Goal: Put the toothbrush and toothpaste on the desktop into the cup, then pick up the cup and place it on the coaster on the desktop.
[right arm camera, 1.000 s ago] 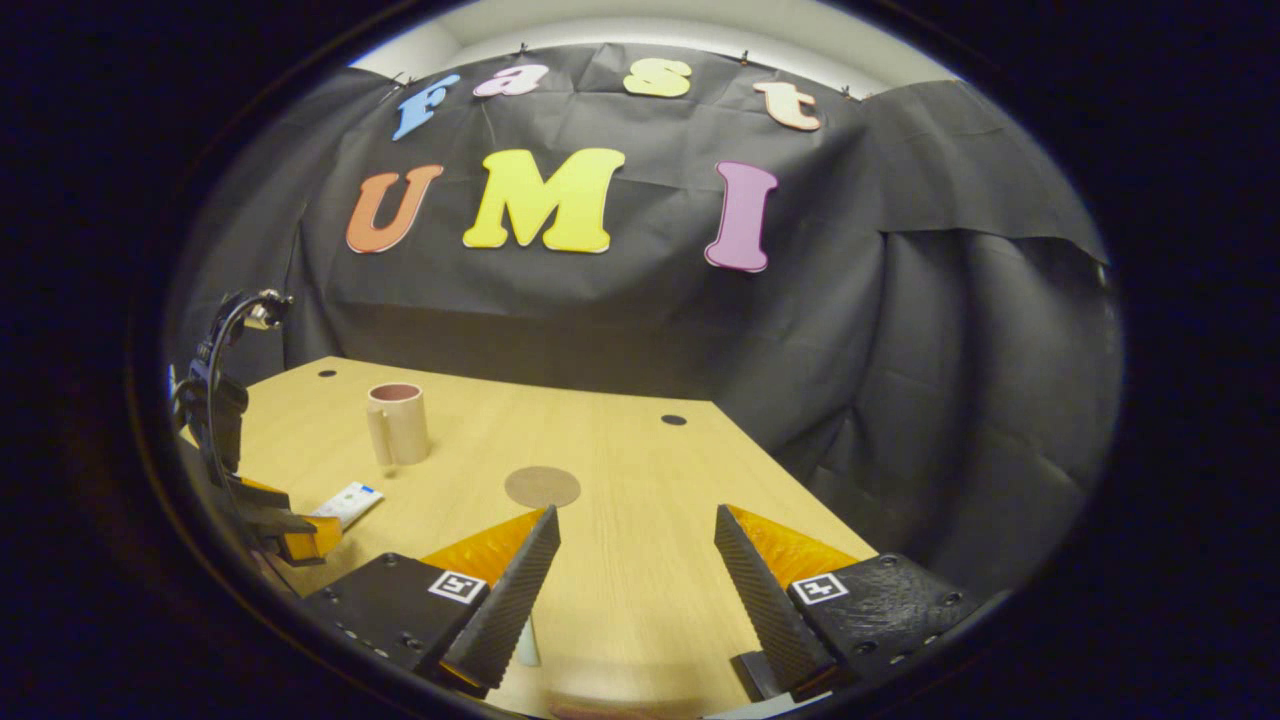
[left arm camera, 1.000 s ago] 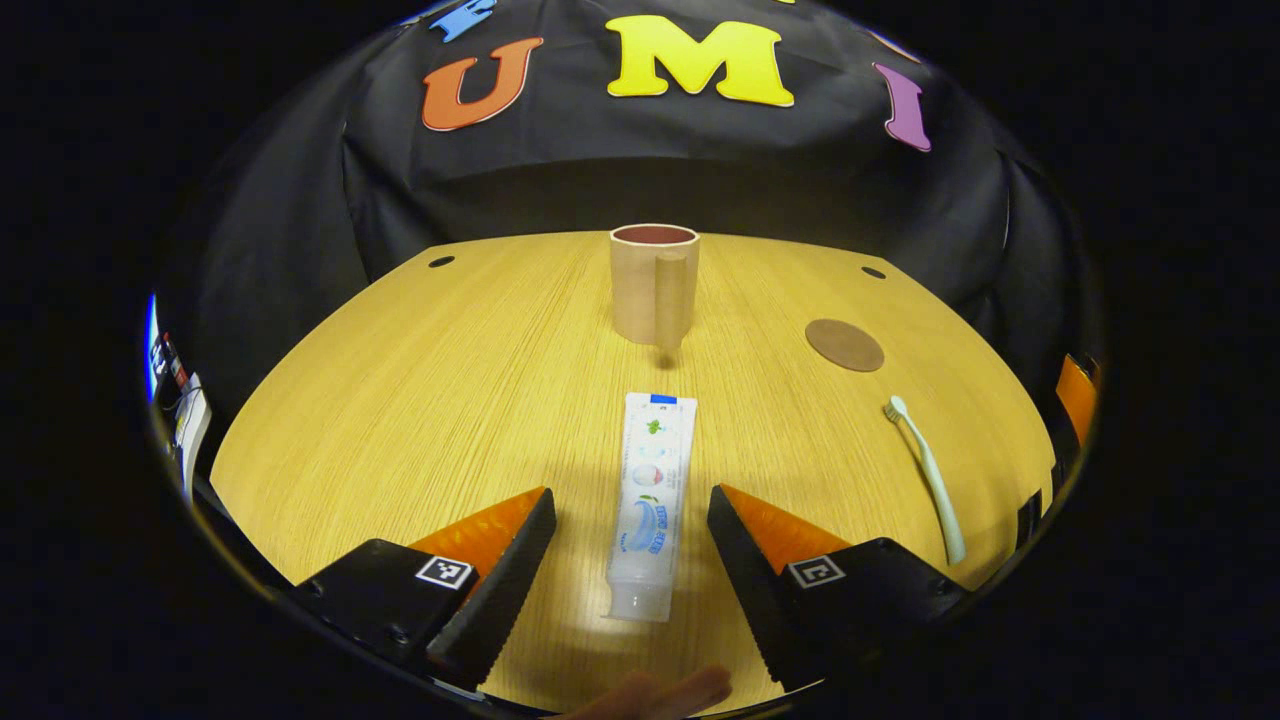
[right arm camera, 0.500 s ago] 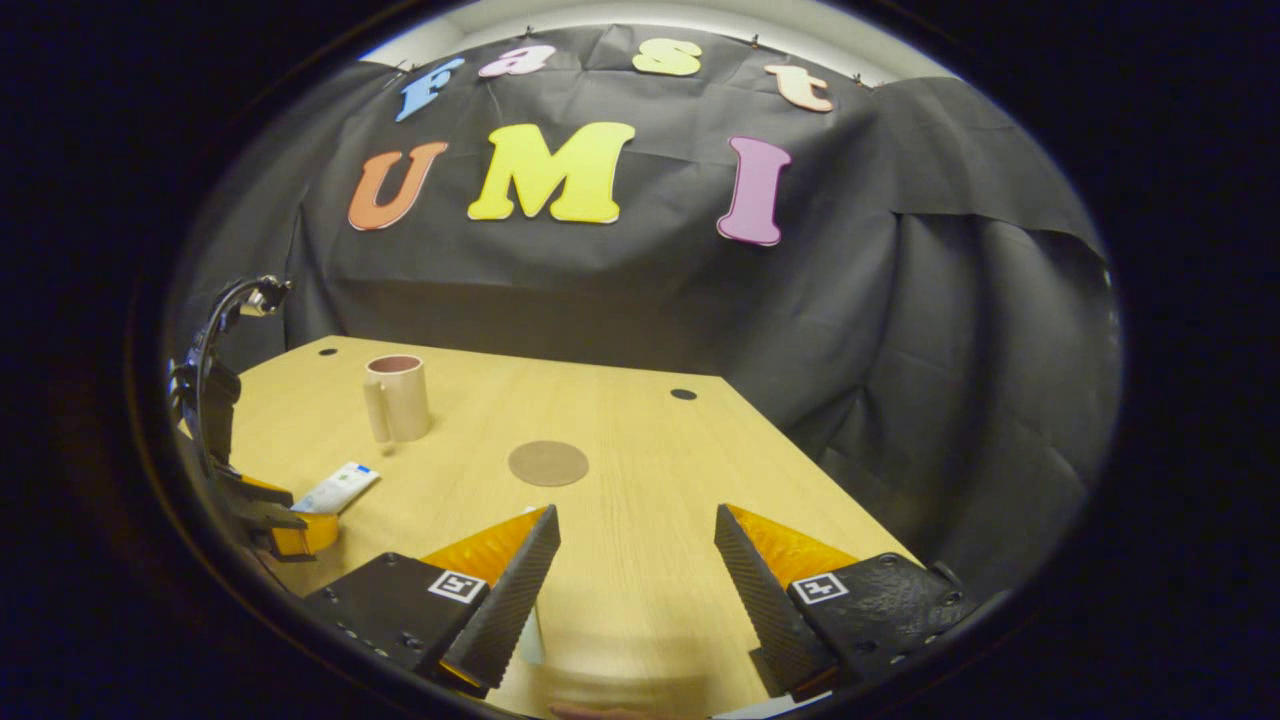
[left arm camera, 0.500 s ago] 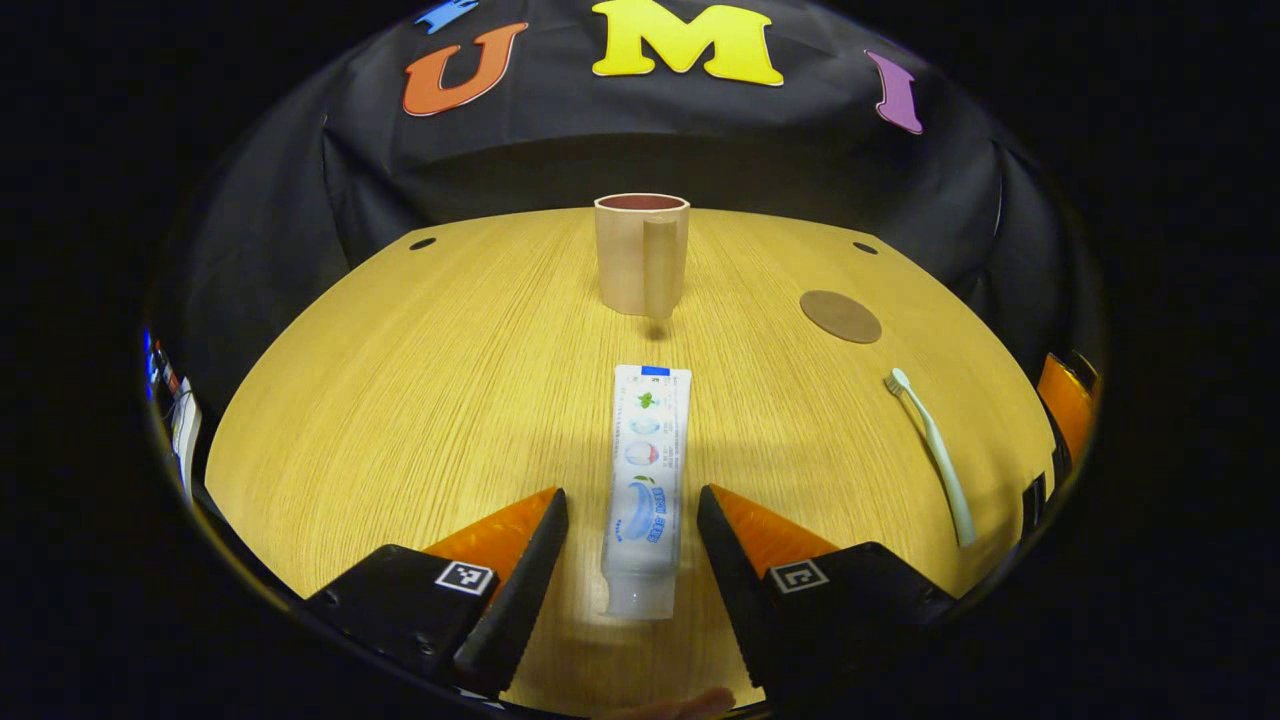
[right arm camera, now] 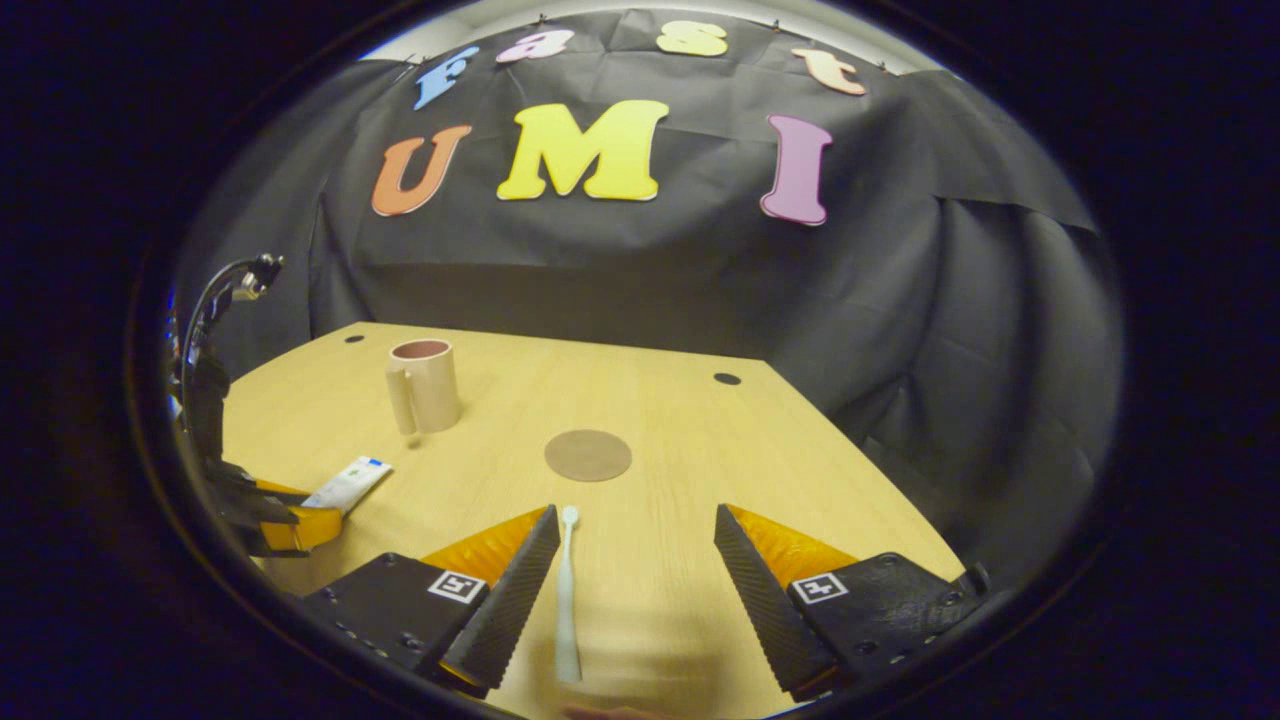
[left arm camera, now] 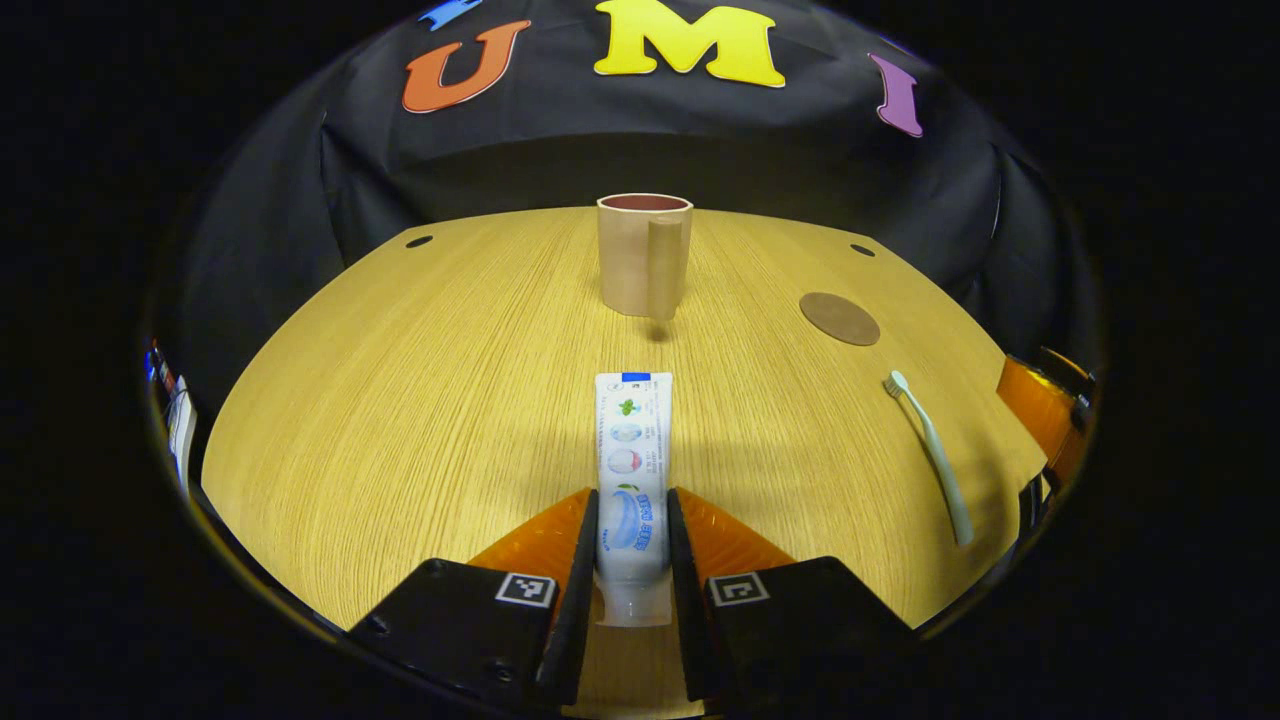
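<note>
Wood-grain desktop (left arm camera: pixel 400 400) ran back to the black cloth wall, with the cup (left arm camera: pixel 644 255) standing upright at the far middle, its handle turned toward the left gripper. Taking the cup as the landmark: the round coaster (left arm camera: pixel 839 318) lay to its right and bare, the toothbrush (left arm camera: pixel 930 455) lay flat nearer than the coaster, and the toothpaste (left arm camera: pixel 630 480) lay flat straight in front of the cup, pointing at it.

Half a second before, the left gripper (left arm camera: pixel 632 520) had stood wide on either side of the tube's cap end; now its fingers had closed in and pressed both flanks of the tube, which had slid a little sideways and squared up between them. The tube looked still down on the wood. I judged the grasp made, so the lift toward the cup could follow.

Meanwhile the right gripper (right arm camera: pixel 636 575) had moved so that the toothbrush lay between its widely parted fingers, close by the left one, held by nothing. From there the cup stood to the far left, the coaster nearer.
</note>
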